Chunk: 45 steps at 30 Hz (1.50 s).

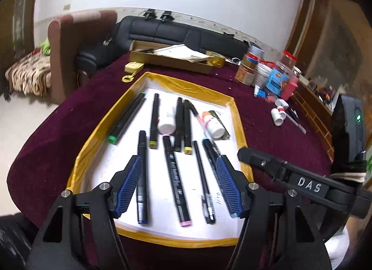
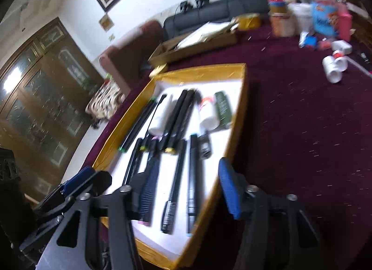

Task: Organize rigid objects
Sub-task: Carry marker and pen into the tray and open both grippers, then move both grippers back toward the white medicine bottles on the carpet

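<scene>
The left wrist view was sharp and looked straight down a white tray [image 1: 239, 116] edged in yellow tape, sitting on a maroon tablecloth [image 1: 267, 135]. The left gripper [image 1: 179, 186] hovered above the tray's near end with its blue-padded jaws apart and nothing pressed between them. Only this view showed the right gripper's black finger, lettered "DAS", reaching in from the right edge.

The right wrist view was smeared by motion blur and took in the same tray [image 2: 243, 107] at a slant. The right gripper [image 2: 188, 191] also stood with jaws apart, holding nothing; its left pad hid part of one marker.

In the sharp view, ten pens and markers [image 1: 174, 181] lay roughly parallel inside the tray, caps green, yellow, blue and pink, with two small white bottles [image 1: 166, 123] and a dark green packet [image 1: 219, 121] among them. Their labels were unreadable. Past the tray stood a cardboard box [image 1: 172, 60] and a cluster of jars [image 1: 267, 70], too crowded to count.
</scene>
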Motion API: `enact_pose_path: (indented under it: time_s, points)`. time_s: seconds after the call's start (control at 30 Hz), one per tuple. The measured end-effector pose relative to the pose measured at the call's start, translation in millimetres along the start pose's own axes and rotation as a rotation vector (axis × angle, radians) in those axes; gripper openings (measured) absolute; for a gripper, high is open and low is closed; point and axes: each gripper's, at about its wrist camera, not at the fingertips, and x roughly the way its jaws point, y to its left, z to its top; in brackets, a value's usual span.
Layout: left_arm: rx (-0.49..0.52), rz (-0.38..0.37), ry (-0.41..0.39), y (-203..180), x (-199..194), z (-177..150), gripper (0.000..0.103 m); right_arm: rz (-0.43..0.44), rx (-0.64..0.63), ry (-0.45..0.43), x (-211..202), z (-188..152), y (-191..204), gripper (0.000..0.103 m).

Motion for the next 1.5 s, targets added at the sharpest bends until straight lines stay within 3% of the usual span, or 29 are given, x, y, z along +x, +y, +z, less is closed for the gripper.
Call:
enact_pose_path:
  time_s: [0.57,0.87,1.3,1.5]
  points:
    - [0.267,0.042,0.069,-102,7,-22,0.066,-0.039,0.165,-0.088,-49,-13,-84,0.052]
    - [0.352,0.054,0.107,-139,13,-34,0.066,-0.098,0.225,-0.126,-63,-22,-121,0.052]
    - [0.419,0.033,0.153,-168,24,-44,0.066,-0.102,0.311,-0.169,-86,-22,-168,0.052]
    - [0.378,-0.051,0.199,-170,31,-46,0.066,-0.132,0.356,-0.180,-105,1,-201,0.053]
